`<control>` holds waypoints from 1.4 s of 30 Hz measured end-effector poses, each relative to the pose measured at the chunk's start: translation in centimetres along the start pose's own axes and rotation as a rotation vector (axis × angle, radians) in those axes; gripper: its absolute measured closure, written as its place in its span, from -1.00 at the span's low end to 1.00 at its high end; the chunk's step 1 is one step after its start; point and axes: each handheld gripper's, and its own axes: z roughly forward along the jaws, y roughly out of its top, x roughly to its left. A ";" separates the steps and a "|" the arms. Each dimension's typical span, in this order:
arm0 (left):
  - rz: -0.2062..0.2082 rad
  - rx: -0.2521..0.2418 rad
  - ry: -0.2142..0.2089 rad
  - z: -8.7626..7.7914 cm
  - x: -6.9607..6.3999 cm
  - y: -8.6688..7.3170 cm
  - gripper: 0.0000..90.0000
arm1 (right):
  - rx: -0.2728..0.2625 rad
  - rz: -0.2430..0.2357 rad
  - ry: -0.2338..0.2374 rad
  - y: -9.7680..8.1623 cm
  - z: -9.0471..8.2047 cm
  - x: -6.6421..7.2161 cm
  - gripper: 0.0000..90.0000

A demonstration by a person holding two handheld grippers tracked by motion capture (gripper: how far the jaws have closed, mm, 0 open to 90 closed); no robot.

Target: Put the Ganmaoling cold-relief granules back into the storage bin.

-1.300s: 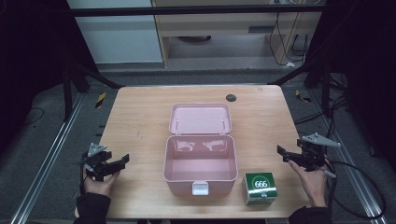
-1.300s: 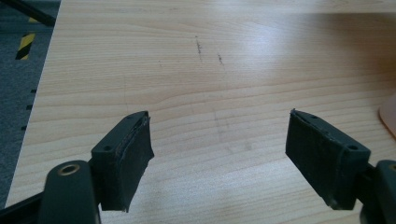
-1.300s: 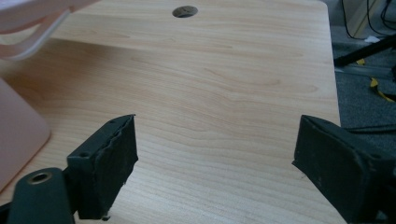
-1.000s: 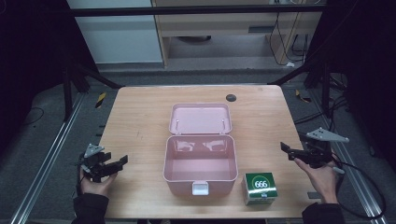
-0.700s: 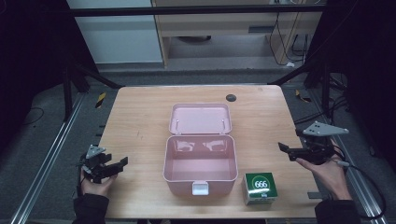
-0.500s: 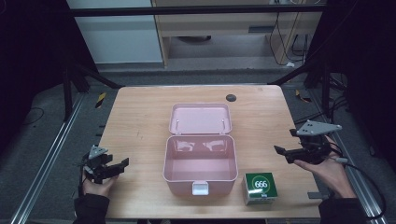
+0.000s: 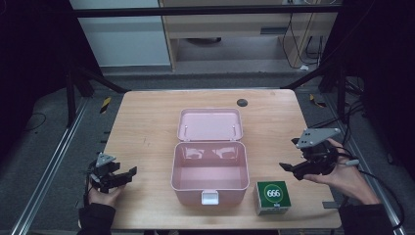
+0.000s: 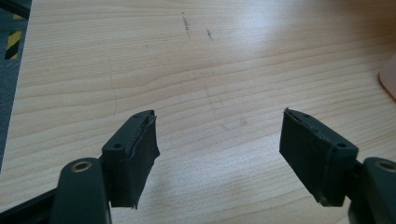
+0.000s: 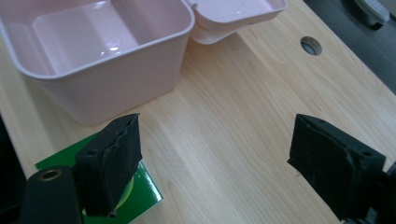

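A: From the high view, where does everything sit?

B: The open pink box [image 7: 209, 164] is mid-counter [image 7: 147, 127], lid [image 7: 209, 124] laid back flat behind it. The green carton [image 7: 272, 197] with the white disc stands just beside the box's front right corner, near the counter's front edge. The right tool [image 7: 293, 169] hovers to the carton's right, apart from it, jaws spread with nothing between them; they have just been opening. The left tool [image 7: 123, 175] sits at the front left, well apart from the box, also spread and empty.

A: And the left gripper view?

B: The left tool [image 8: 219, 149] has its pads [image 8: 140, 158] wide apart over bare wood. A sliver of pink shows at the right edge.

A: The right gripper view?

B: The right tool [image 9: 215, 158] looks past the carton [image 9: 140, 186], which lies low under the left-hand pad [image 9: 116, 163], toward the box [image 9: 107, 70] and its lid [image 9: 233, 14]. Nothing is pinched.

A: How would the carton handle?

B: My guess is light cardboard, stiff at the edges but easy to dent on the faces, with a glossy print that could slip. I'd take it across two opposite side walls, low enough not to tip it, and squeeze gently. The box looks like rigid, smooth plastic, roomy enough to set the carton down inside.
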 end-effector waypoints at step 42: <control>0.054 0.046 -0.003 0.8 -0.9 -0.1 -0.46 | 0.352 -0.301 0.217 1.0 4.2 5.3 -0.86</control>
